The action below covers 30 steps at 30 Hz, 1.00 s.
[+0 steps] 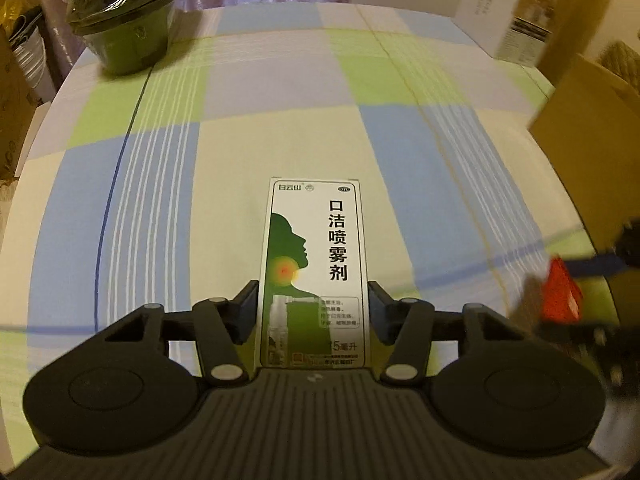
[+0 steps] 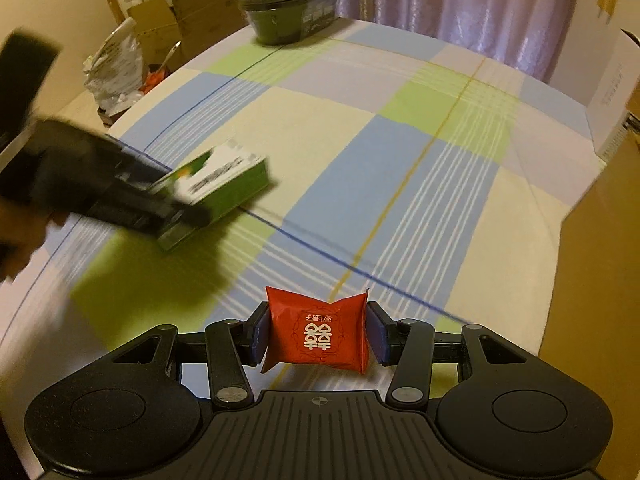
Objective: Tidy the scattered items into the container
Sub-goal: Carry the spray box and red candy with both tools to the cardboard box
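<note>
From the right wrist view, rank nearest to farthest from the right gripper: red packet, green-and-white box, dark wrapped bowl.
1. Red packet: held in the right gripper.
2. Green-and-white box: left, mid-table, in the left gripper.
3. Dark wrapped bowl: far edge, upper centre-left.

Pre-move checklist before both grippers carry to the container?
1. Left gripper on the white-and-green spray box: ok, pads at both long sides.
2. Right gripper on the red candy packet: ok, pinched between the pads.
3. Packet clear of the checked cloth: ok.
4. Box clear of the cloth: cannot tell.
5. Cardboard container in sight: ok, but its opening is hidden.
6. Grippers apart from each other: ok.
</note>
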Tool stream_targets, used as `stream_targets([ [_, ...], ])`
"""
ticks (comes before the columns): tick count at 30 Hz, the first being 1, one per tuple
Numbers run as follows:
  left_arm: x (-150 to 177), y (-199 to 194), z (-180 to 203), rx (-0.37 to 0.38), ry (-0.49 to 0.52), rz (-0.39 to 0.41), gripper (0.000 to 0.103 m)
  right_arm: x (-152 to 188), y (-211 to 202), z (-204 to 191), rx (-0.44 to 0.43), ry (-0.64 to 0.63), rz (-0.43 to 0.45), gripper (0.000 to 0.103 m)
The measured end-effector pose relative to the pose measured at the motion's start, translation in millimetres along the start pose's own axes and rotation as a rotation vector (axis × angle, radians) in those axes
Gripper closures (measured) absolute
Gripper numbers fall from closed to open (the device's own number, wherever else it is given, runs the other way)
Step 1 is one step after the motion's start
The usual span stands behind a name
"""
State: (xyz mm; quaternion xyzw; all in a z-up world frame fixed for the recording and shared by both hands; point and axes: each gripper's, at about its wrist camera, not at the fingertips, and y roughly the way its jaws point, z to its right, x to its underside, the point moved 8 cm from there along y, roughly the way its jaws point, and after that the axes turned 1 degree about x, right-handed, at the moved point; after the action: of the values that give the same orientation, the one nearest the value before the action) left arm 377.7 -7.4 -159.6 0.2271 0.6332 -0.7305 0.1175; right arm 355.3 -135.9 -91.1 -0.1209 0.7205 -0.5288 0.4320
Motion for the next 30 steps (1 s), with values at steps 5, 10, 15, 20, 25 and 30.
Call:
stream_targets([
  [5,44,-30,21,0.023,0.030,-0.039,0.053,21,-20,-17,0.005,0.032,-0.013,0.051],
  [10,85,-48,46,0.046,0.046,-0.085,0.052,52,-33,-42,-0.007,0.043,-0.029,0.051],
  [15,89,-44,51,0.045,0.027,-0.089,0.041,65,-36,-47,0.008,0.092,-0.027,0.051],
  [20,84,-32,53,0.028,0.033,-0.097,0.047,73,-40,-47,0.023,0.107,-0.023,0.051],
  [25,94,-40,58,0.020,0.051,-0.102,0.053,79,-47,-45,0.034,0.121,-0.011,0.051],
  [30,107,-60,69,0.038,0.042,-0.092,0.053,86,-64,-49,0.047,0.134,0.012,0.051],
])
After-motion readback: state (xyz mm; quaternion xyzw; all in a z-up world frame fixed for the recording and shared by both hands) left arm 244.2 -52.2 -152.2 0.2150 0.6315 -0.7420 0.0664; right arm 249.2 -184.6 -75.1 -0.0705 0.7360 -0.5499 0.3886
